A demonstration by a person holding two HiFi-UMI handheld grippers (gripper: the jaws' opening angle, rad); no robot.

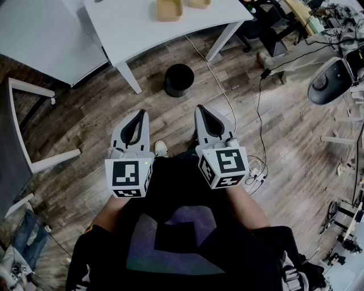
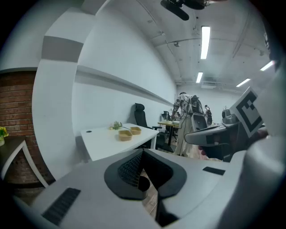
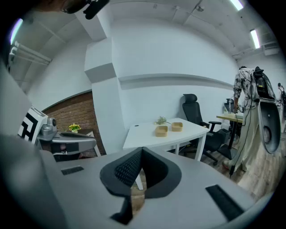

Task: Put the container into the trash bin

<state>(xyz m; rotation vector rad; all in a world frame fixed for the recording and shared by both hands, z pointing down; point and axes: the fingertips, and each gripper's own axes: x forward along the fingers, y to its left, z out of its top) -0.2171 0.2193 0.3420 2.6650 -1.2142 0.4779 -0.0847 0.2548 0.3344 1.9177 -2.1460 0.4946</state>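
Two hand-held grippers are carried low in front of the person's body, pointing forward toward the trash bin. Neither has anything in it, so I judge that the task has not begun. The left hand-held gripper (image 1: 141,114) sits on the person's side of the trash bin and a little to its left. Its own view shows the two jaws closed tip to tip with only floor behind them, a resting posture that suits walking up rather than grasping. The trash bin (image 1: 179,79) is round, black and open, standing on the wooden floor just beside a leg of the white desk (image 1: 136,28). From there, something lifted off the desk edge would only need lowering into it. Beyond the bin, on the desk near its front edge, two containers lie close side by side. The left tan container (image 1: 169,9) is almost straight past the bin, and the right tan container (image 1: 199,3) is a little further right, cut off by the frame. Both are shallow, squarish open trays with rounded corners, a matte pale brown like moulded pulp, and they appear empty. The task does not say which one is meant. The right hand-held gripper (image 1: 201,108), to the right of the bin and on the person's side of it, likewise has its jaws pressed together on nothing.
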